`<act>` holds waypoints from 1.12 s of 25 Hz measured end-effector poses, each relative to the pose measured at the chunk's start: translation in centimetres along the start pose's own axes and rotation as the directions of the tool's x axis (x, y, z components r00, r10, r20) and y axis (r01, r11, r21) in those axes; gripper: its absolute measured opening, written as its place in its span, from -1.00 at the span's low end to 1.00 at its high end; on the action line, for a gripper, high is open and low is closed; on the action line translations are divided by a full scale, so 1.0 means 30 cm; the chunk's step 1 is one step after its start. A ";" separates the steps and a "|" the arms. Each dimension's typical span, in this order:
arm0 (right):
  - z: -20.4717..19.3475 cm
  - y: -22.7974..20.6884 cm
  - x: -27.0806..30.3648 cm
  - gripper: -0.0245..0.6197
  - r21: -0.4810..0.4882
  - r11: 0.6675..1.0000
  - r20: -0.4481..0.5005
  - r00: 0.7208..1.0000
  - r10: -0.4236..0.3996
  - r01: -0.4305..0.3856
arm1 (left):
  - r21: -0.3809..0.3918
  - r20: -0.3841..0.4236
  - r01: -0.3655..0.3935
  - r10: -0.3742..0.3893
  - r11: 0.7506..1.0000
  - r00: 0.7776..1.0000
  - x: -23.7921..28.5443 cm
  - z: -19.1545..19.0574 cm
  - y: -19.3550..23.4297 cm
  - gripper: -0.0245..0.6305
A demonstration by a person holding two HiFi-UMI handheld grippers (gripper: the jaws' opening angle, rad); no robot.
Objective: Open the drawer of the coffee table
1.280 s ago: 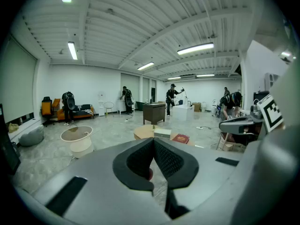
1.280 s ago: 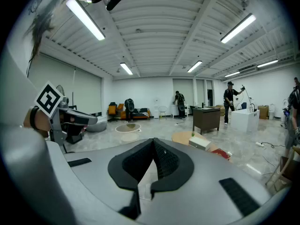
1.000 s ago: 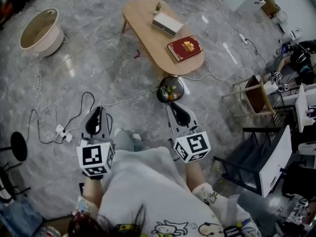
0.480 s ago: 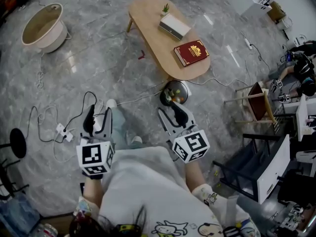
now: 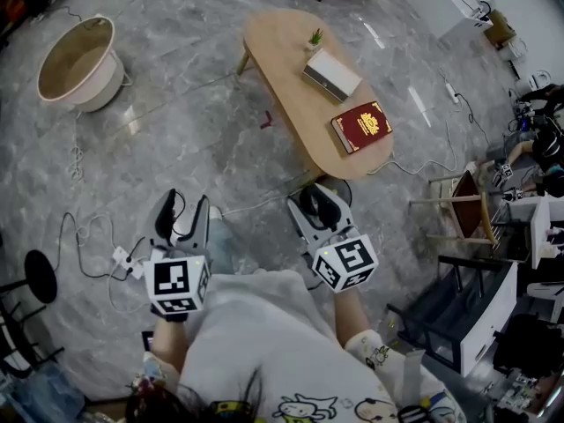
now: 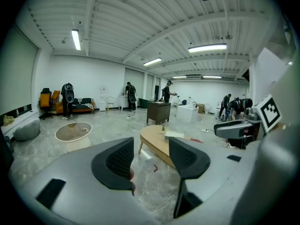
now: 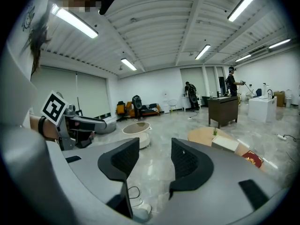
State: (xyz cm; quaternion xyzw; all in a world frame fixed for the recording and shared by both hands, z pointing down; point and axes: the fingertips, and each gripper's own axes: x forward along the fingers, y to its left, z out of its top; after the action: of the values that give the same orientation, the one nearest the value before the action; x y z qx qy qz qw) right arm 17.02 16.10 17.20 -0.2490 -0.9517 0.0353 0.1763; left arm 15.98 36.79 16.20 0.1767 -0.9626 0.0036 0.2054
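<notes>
1. Pale wood forms the oval coffee table (image 5: 308, 95), which stands on the grey marbled floor (image 5: 194, 148) at the far middle, well apart from both grippers. No drawer front or handle shows in any view.
2. On its top lie a dark red hardback book (image 5: 362, 126), a white oblong box (image 5: 331, 74) and a small green potted plant (image 5: 315, 38).
3. The left gripper (image 5: 182, 208), near and left, has just been opening its jaws. They stand apart with nothing between them.
4. The right gripper (image 5: 317, 203), closer to the table's near end, has likewise just been opening and is empty.
5. The task seems barely begun: reaching the table, finding the drawer, gripping it and pulling all remain.
</notes>
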 end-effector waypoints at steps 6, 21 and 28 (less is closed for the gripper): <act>0.113 -0.002 0.261 -0.34 0.010 1.000 -0.012 1.000 -0.022 0.022 | 0.015 -0.010 0.028 -0.028 0.999 1.000 0.177 0.107 0.211 -0.27; 0.164 0.044 0.492 -0.29 0.031 0.993 -0.057 0.992 -0.113 0.115 | 0.018 -0.015 0.111 -0.111 0.994 0.994 0.324 0.170 0.450 -0.21; 0.141 -0.018 0.499 -0.29 0.058 0.984 -0.083 0.983 -0.163 0.168 | 0.013 -0.028 0.143 -0.143 0.990 0.989 0.389 0.161 0.442 -0.19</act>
State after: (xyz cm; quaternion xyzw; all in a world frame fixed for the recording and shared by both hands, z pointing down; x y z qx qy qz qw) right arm 3.11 22.99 18.08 -0.1646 -0.9598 0.0415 0.2235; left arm -0.42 44.89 17.28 0.2467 -0.9445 -0.0016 0.2168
